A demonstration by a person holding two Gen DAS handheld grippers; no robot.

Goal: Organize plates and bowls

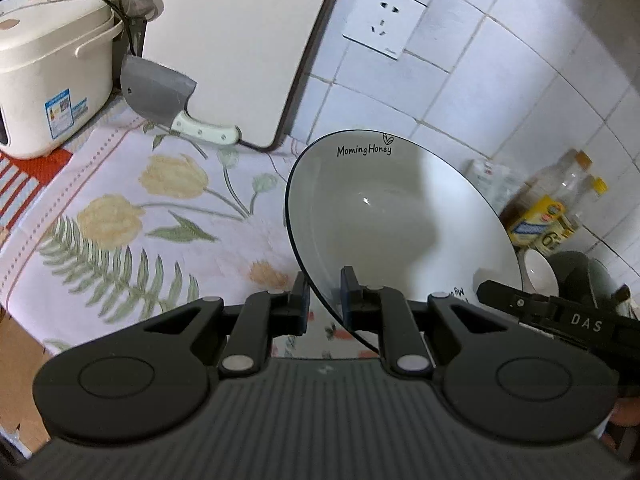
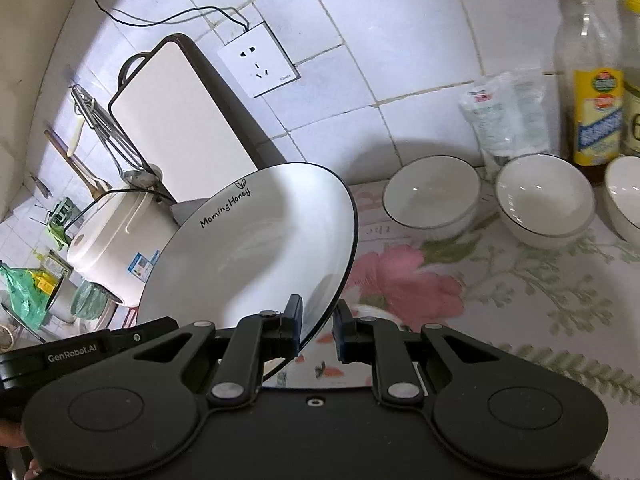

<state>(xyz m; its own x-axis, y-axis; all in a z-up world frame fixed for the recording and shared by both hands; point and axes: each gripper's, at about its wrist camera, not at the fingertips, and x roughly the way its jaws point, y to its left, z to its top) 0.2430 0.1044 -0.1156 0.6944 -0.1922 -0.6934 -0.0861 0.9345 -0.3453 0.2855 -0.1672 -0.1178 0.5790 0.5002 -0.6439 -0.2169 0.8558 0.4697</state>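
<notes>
Plate (image 1: 400, 216) is tilted above the floral tabletop (image 1: 120, 220), left tool (image 1: 325, 300) and right tool (image 2: 318, 320) both clamped on its rim, probably sharing the weight; bowls (image 2: 432, 192) wait far right.

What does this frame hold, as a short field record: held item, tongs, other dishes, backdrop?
held item: plate, white with dark rim, lifted off the cloth and tilted
left tongs: shut on plate rim
right tongs: shut on plate rim, opposite side
other dishes: three bowls on the floral tablecloth
backdrop: rice cooker, cleaver, tiled wall
</notes>
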